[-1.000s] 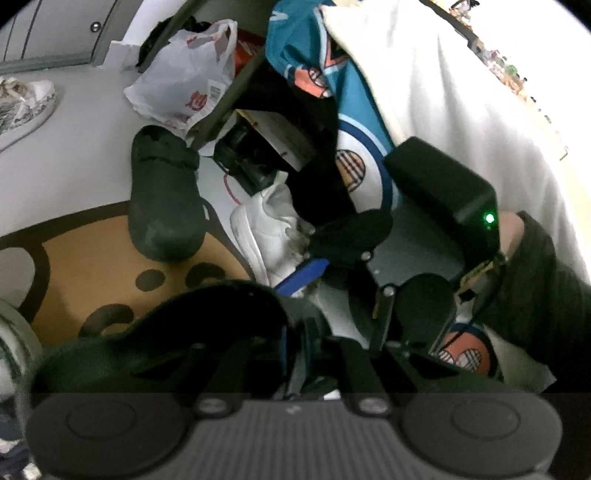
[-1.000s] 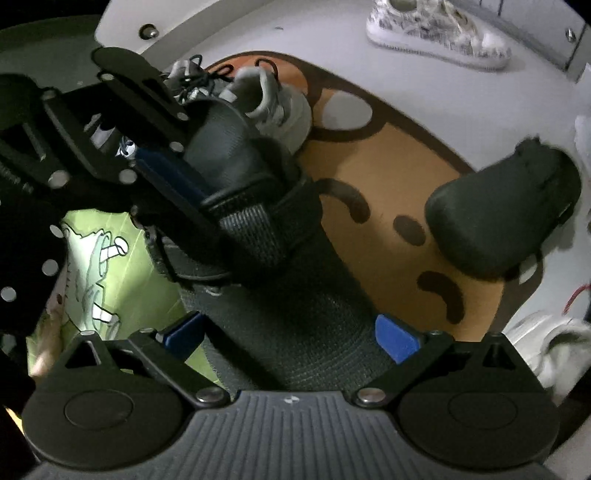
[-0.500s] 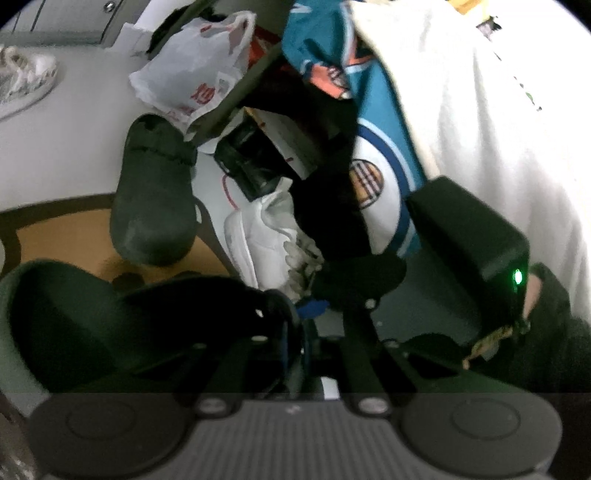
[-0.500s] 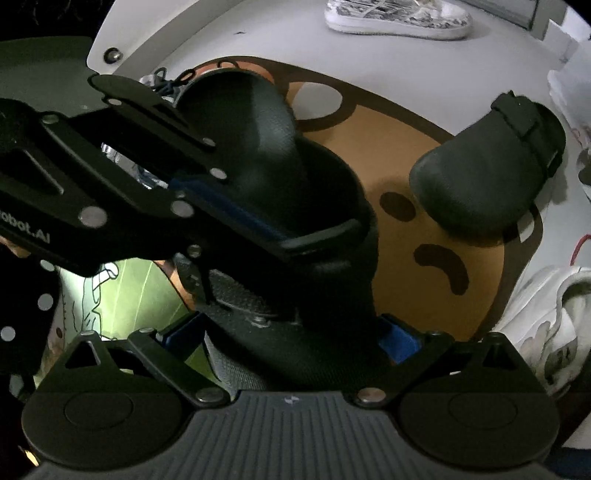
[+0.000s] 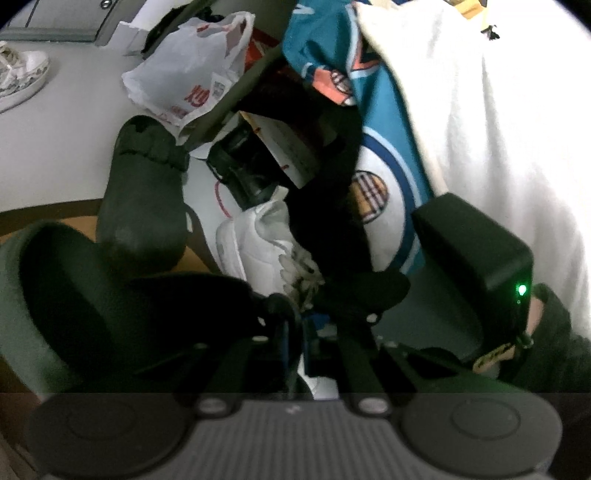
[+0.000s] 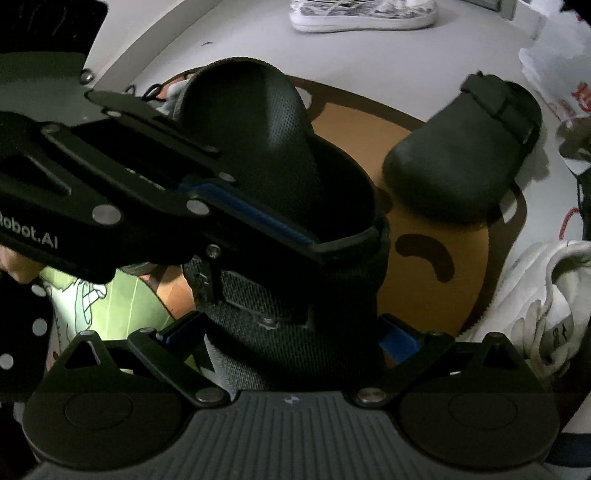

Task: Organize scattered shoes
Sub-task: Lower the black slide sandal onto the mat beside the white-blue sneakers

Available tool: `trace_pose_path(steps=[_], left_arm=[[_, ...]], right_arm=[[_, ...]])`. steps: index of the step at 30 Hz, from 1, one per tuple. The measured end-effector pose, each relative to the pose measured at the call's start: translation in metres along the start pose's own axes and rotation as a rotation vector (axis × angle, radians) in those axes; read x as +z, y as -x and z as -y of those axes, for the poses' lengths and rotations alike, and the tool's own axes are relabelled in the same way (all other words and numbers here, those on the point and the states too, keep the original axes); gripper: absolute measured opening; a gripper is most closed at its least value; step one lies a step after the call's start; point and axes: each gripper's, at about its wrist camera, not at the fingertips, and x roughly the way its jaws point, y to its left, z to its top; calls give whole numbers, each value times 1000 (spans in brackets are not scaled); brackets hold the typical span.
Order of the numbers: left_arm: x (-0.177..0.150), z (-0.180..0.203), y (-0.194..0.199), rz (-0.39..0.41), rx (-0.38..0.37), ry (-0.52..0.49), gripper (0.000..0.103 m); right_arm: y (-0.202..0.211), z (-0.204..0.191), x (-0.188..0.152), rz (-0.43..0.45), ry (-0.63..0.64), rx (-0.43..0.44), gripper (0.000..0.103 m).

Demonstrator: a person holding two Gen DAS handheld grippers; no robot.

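Left claw [image 5: 293, 332] pinching one clog [image 6: 280, 206]; second clog [image 6: 461, 155] on rug [image 6: 417, 295].

The patterned sneaker [image 6: 360, 14] is cut off by the top edge in the right wrist view, so its upper part is not visible. The white sneaker [image 5: 258, 247] is partly hidden behind the dark gripper parts. The red print on the plastic bag [image 5: 188, 66] is too blurred to read.
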Motion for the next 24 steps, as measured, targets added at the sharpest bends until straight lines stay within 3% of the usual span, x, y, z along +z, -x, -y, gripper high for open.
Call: trace_pose_path(steps=[4,6,12,15,24], left_arm=[[-5,-21,2,29,114,34,5],[-6,-36,9,55,131,87,6],[-7,-54,44,111,208,135,21],[-9,-61,62,127,223,163,37],[-34,-67,70,62,246,220,57]], right_arm=[[-19,5,-1,4,-58,4,101],[-29,-1,-4,-4,-32,3,101],[-36,-4,-6,7,-28,0,101],[-32,0,-5,14,-38,-7,101],[-48,-13,-4,-19,54,-44,101]])
